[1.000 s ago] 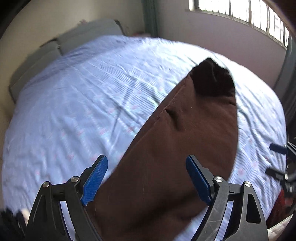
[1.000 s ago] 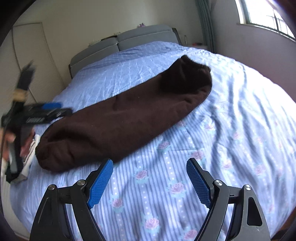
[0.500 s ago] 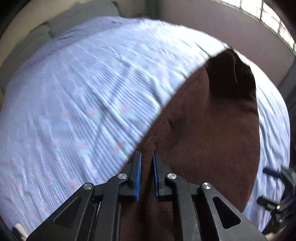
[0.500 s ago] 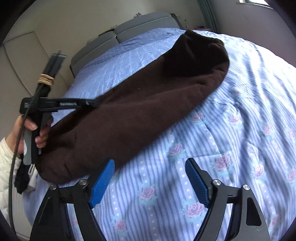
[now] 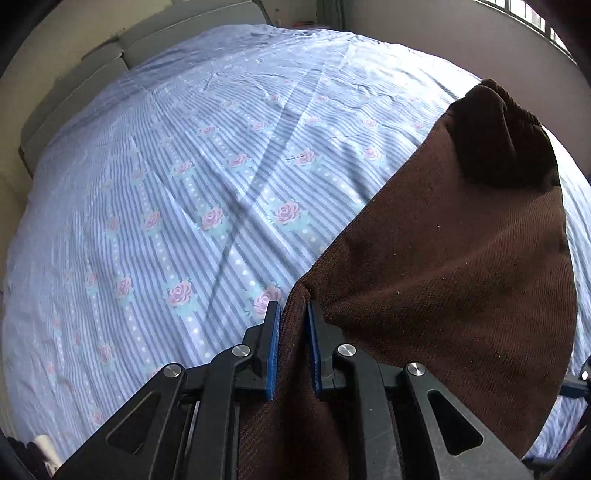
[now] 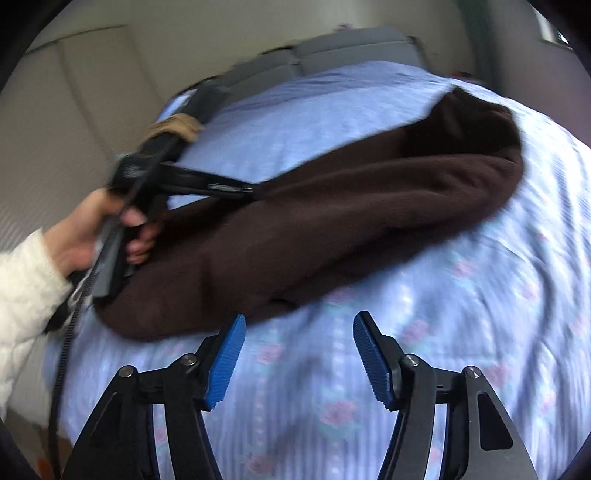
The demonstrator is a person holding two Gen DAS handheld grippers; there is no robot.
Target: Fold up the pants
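Dark brown pants (image 5: 443, 280) lie stretched along a bed, folded lengthwise, waistband end far from me. My left gripper (image 5: 293, 321) is shut on the left edge of the pants. The pants also show in the right wrist view (image 6: 332, 236), with the left gripper (image 6: 255, 190) pinching their far edge and a hand in a white sleeve holding it. My right gripper (image 6: 299, 354) is open and empty, just above the sheet beside the near edge of the pants.
The bed has a blue striped sheet with pink roses (image 5: 184, 192). A grey headboard (image 6: 332, 51) stands at the far end. Beige walls surround the bed, with a window (image 5: 524, 14) at the upper right.
My left gripper came down and closed on the pants' left edge, then lifted it slightly. My right gripper moved closer to the near edge of the pants and stayed open.
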